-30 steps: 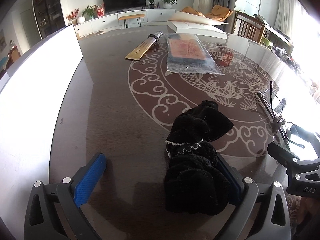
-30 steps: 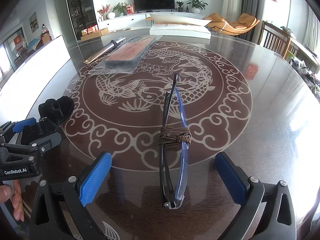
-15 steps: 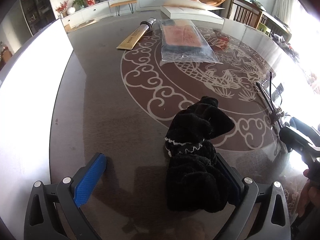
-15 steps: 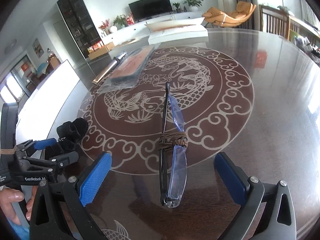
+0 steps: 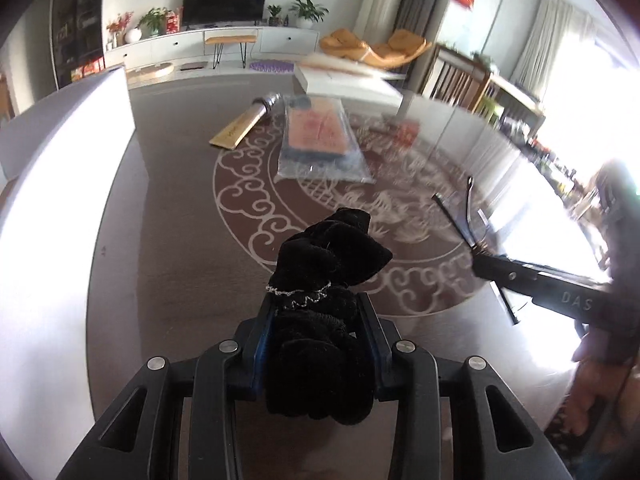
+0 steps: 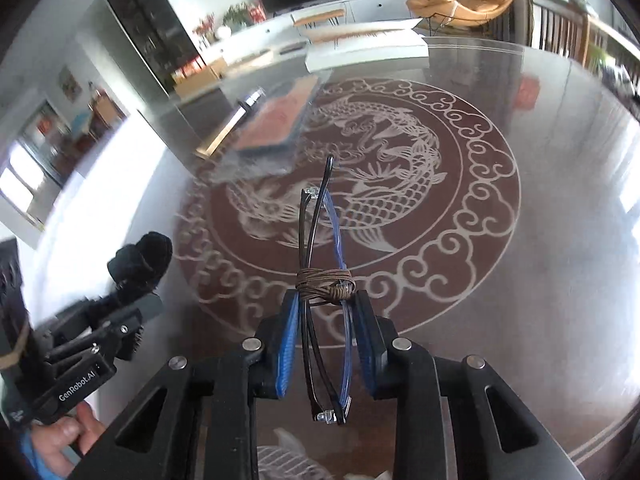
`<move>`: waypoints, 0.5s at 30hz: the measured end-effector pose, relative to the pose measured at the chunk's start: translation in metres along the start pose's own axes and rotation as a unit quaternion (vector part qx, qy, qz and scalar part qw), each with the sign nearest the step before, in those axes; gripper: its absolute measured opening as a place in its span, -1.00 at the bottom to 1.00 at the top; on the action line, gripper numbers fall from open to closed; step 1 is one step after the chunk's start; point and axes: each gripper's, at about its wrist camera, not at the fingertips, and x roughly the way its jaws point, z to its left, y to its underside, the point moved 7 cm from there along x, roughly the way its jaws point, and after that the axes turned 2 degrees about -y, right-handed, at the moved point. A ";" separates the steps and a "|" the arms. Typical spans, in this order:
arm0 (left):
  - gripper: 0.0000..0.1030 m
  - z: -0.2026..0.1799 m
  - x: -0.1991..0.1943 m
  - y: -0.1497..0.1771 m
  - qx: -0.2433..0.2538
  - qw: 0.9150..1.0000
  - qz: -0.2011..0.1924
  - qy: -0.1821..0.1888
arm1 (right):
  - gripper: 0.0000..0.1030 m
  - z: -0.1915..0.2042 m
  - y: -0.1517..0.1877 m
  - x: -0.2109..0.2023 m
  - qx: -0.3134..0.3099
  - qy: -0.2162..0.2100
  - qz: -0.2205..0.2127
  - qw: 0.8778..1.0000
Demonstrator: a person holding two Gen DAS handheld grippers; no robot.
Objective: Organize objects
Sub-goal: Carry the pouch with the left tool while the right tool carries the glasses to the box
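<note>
A black velvet fabric bundle [image 5: 332, 256] with a thin silver trim sits between the blue pads of my left gripper [image 5: 316, 304]. The jaws are closing and the pads press its lower half, while its top sticks out forward. Folded glasses [image 6: 316, 216], black and blue and tied with a brown cord, lie lengthwise between the pads of my right gripper [image 6: 326, 300]. Its jaws are closing too, pads against both sides of the frame. Each view also shows the other tool: the right gripper [image 5: 480, 268] with the glasses [image 5: 456, 220], and the left gripper [image 6: 132, 304] with the bundle [image 6: 144, 252].
The round dark table [image 5: 160, 240] has a pale dragon pattern. At its far side lie a clear bag with a flat red pack [image 5: 320, 136], a tan strip with a metal end [image 5: 240, 128] and a white box [image 5: 344, 80]. A white surface [image 5: 60, 160] borders the left. A hand [image 6: 60, 436] holds the left tool.
Both grippers stood wide open around their objects; now the jaws have come together on the bundle and the glasses. Both tools have risen a little and tilted, so more of the room shows.
</note>
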 end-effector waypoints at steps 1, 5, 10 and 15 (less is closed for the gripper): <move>-0.28 0.002 -0.009 -0.002 -0.008 1.000 -0.005 0.007 | -0.46 0.006 0.000 -0.006 0.007 -0.016 -0.007 1.000; -0.28 0.020 -0.058 -0.009 -0.031 0.999 -0.035 0.024 | -0.46 0.040 -0.006 -0.029 0.008 -0.059 -0.029 0.998; -0.28 0.068 -0.118 -0.017 -0.055 0.996 -0.072 0.004 | -0.46 0.112 -0.014 -0.053 -0.025 -0.115 -0.052 0.992; -0.28 0.148 -0.167 -0.014 -0.081 0.989 -0.092 -0.079 | -0.46 0.210 -0.017 -0.064 -0.069 -0.191 -0.051 0.978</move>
